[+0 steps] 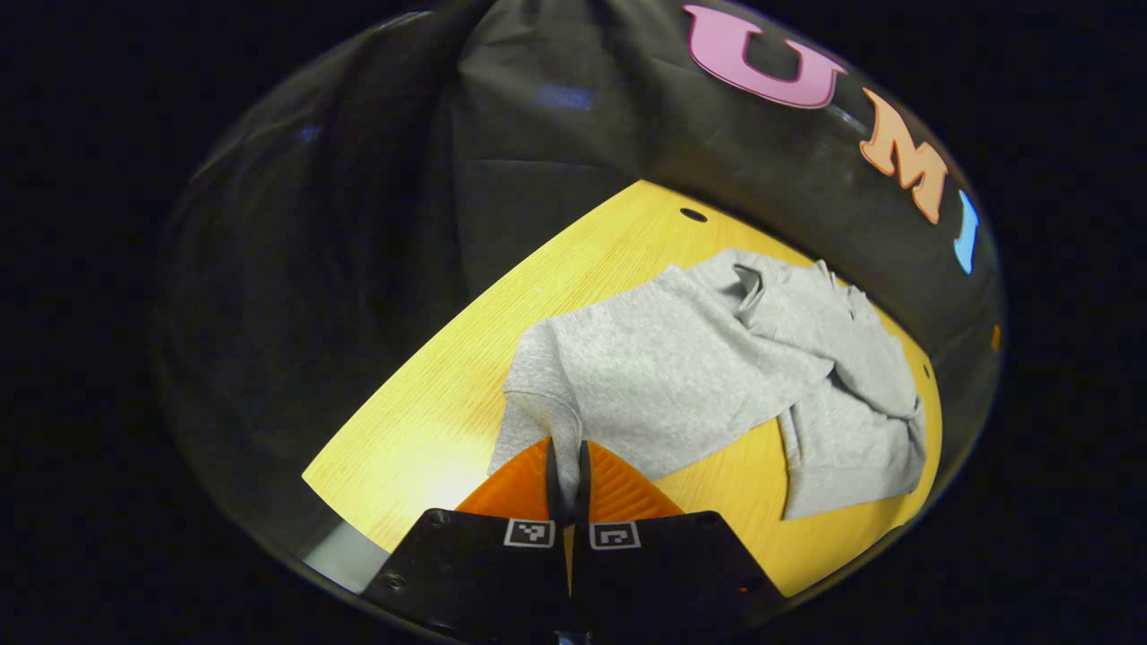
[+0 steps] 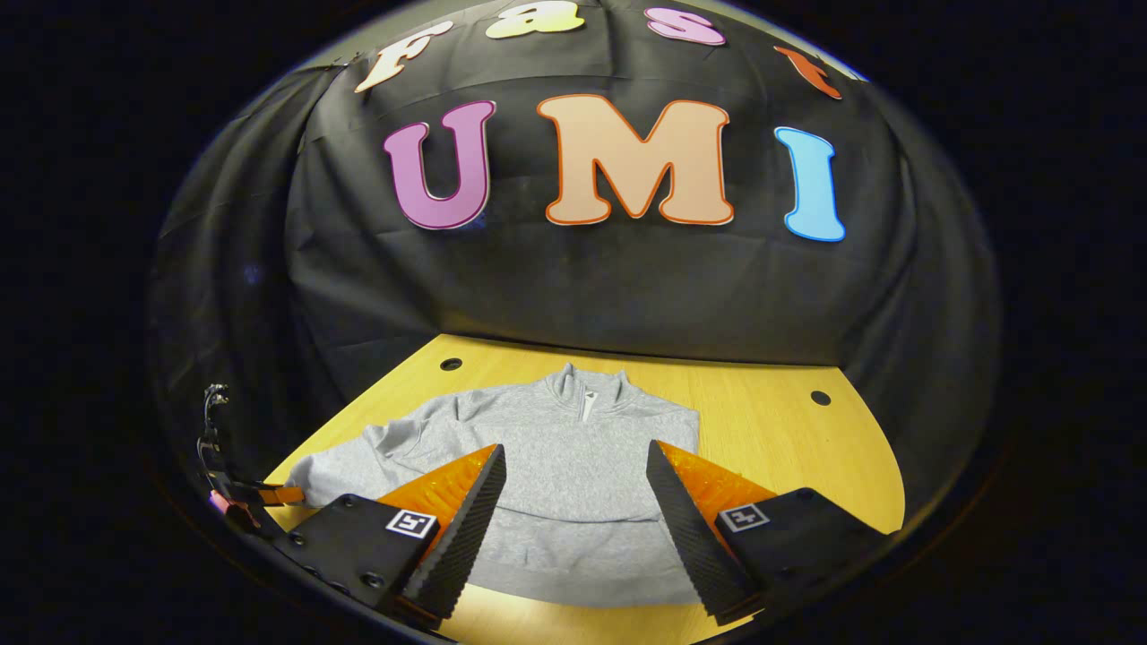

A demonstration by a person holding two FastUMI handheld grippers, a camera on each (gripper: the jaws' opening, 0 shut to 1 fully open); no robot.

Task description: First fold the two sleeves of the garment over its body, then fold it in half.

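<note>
Garment (image 2: 556,484), grey, is laid flat on the wooden table (image 2: 771,421), lower centre of the right gripper view. Its sleeve (image 1: 538,403) is pinched by the left gripper (image 1: 566,466). The right gripper (image 2: 573,520) is held wide above the body.

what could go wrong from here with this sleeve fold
The left gripper pinches only the edge of one grey sleeve, so it might slip out mid-fold. The other sleeve already lies bunched across the sweatshirt; dragging may shift it. The right gripper hangs open, pinning nothing.
</note>
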